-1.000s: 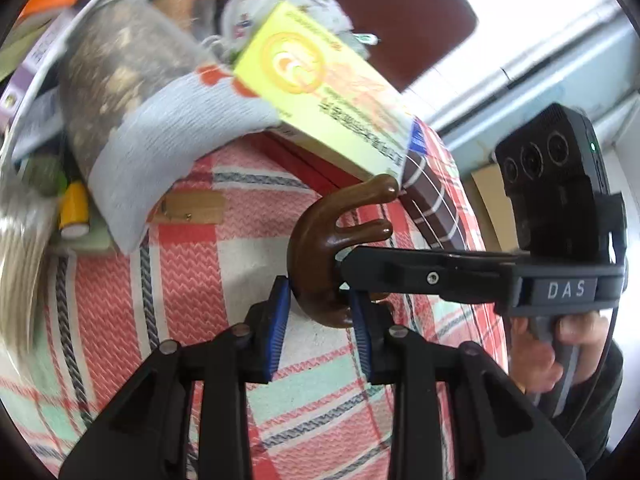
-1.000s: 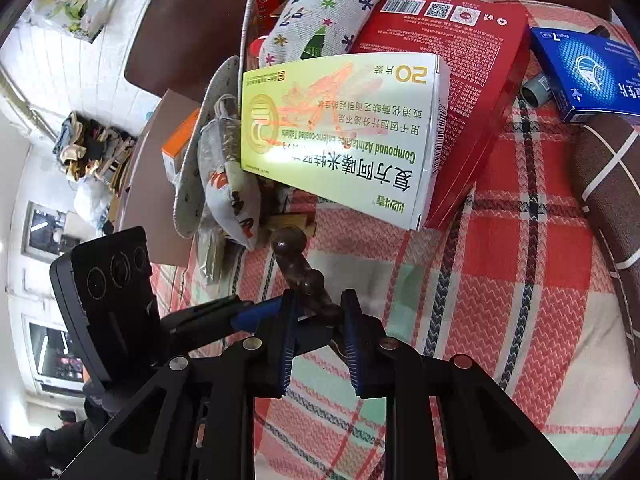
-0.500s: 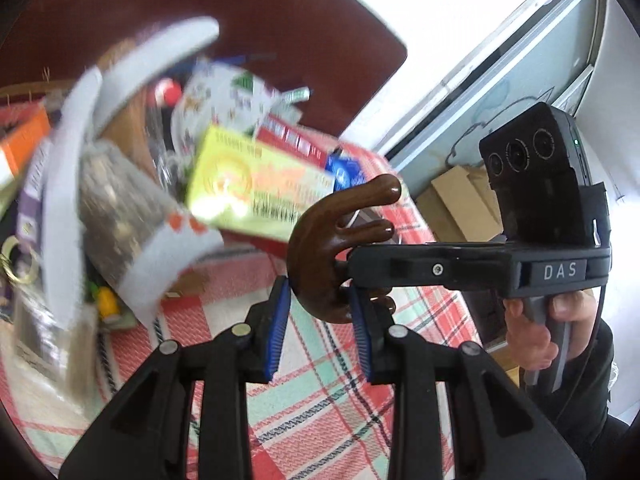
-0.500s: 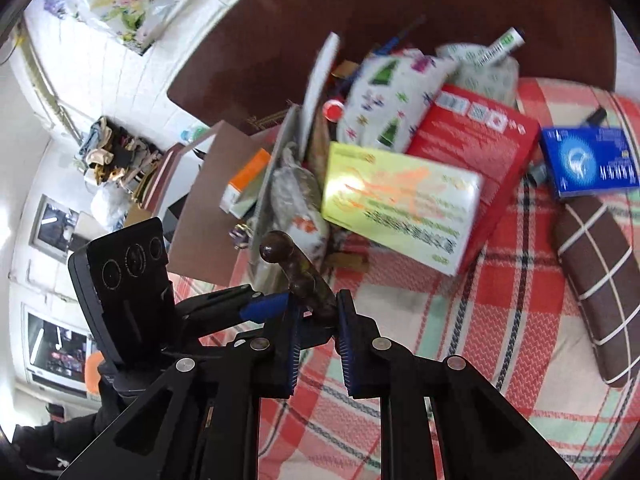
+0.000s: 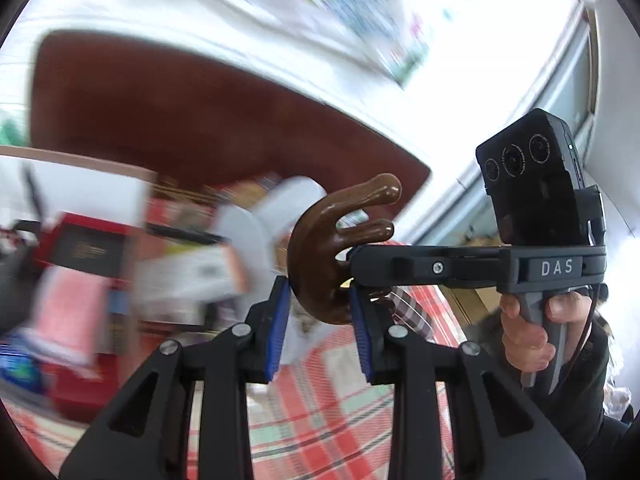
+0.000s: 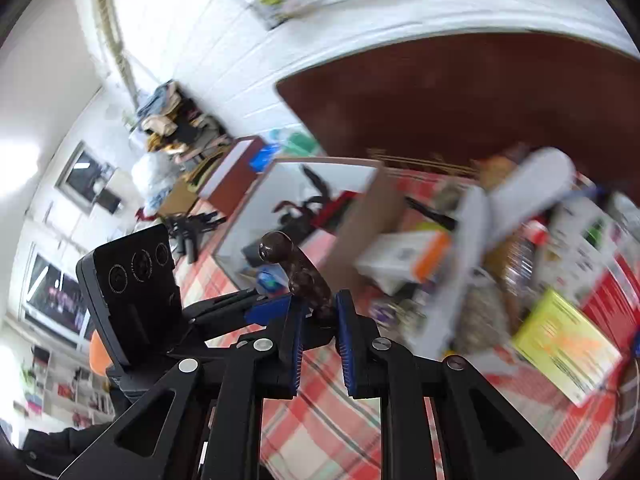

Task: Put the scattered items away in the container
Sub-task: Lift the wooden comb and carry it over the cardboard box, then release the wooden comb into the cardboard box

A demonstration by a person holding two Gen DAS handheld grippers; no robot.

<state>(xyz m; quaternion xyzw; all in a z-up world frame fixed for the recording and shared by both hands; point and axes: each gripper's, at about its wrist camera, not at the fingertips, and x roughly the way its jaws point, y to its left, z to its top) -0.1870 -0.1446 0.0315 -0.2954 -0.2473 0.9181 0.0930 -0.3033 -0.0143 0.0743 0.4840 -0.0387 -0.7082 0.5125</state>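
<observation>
Both claws have swung up from the clutter, left claw (image 5: 320, 330) and right claw (image 6: 318, 330) each pinching the brown wooden hook (image 5: 332, 248); uneven pulls risk twisting it free before reaching the cardboard box (image 6: 360, 216) at 12 o'clock.

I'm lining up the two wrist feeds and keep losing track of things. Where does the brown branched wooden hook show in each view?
Left wrist: the brown hook sits at centre, broadside with its prongs pointing right, pinched between the left gripper pads.
Right wrist: the same hook is just left of centre, seen edge-on as a knobbly stem, between the right gripper pads.
Shared landmark: the red plaid cloth below both.
</observation>
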